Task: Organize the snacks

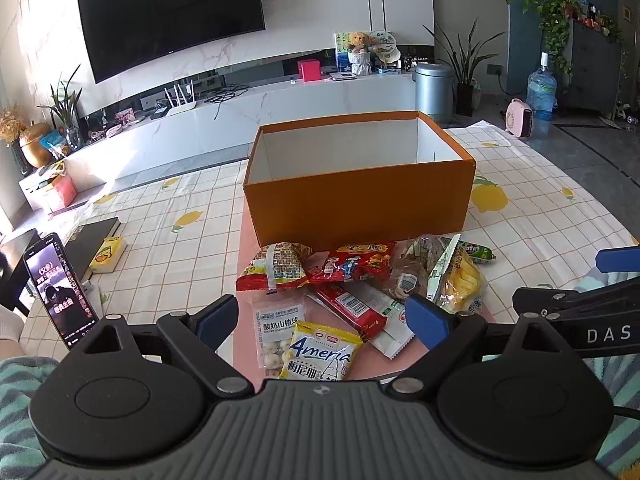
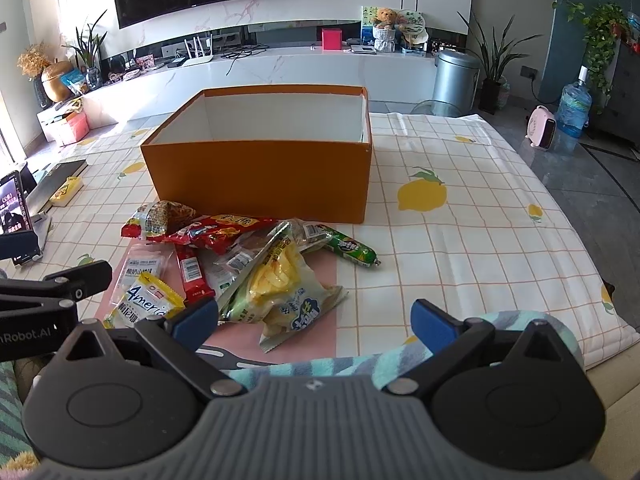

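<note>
An open orange box (image 1: 358, 204) with a white inside sits upright at centre frame. Just below it, a loose heap of snack packets (image 1: 352, 284) lies flat and overlapping: red wrappers, a yellow chip bag (image 2: 280, 292), a green sausage (image 2: 354, 252).

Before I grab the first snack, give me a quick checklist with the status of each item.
1. Left claw open, nothing held: ok.
2. Right claw open, nothing held: ok.
3. Orange box upright, lid off: ok.
4. Room inside the box: white walls show with nothing against them, floor hidden: cannot tell.
5. Snacks within reach: the pile lies in front of the box, the yellow packet nearest the left claw, the chips bag nearest the right: ok.
6. Snacks lying separately: several overlap, and the red packet sits partly under others: not ok.
</note>
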Demonstrator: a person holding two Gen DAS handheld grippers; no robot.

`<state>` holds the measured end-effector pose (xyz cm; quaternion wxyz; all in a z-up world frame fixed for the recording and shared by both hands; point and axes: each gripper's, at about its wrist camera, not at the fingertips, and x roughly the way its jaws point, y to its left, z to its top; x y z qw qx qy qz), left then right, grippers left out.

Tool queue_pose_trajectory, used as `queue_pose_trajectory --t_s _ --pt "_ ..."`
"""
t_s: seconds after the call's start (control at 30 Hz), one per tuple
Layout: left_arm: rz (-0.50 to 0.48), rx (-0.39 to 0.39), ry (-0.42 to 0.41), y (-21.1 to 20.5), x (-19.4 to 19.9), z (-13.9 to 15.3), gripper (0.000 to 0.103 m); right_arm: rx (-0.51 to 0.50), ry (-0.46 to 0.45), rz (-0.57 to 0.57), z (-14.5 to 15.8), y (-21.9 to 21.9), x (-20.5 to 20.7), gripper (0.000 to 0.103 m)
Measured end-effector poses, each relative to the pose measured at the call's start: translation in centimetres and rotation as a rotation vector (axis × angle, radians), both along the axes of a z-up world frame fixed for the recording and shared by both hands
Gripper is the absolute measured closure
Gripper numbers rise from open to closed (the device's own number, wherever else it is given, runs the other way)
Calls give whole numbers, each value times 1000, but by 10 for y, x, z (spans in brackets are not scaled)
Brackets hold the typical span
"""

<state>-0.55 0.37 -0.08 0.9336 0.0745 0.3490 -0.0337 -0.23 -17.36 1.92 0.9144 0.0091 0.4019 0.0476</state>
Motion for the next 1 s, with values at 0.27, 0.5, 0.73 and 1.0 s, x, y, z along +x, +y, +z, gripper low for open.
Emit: queue_pose_trajectory --t_s 0.27,0.5,0.73,1.0 --pt "-2 0 0 0 0 0 0 -1 -1 1 0 0 0 4" --pt "-1 -1 -1 0 -1 0 0 -2 0 3 1 2 0 4" --pt "1 -8 -2 2 -4 3 0 -2 -1 4 3 4 0 4" --pt "-1 -11 -7 4 -5 4 0 0 2 4 4 4 -1 4"
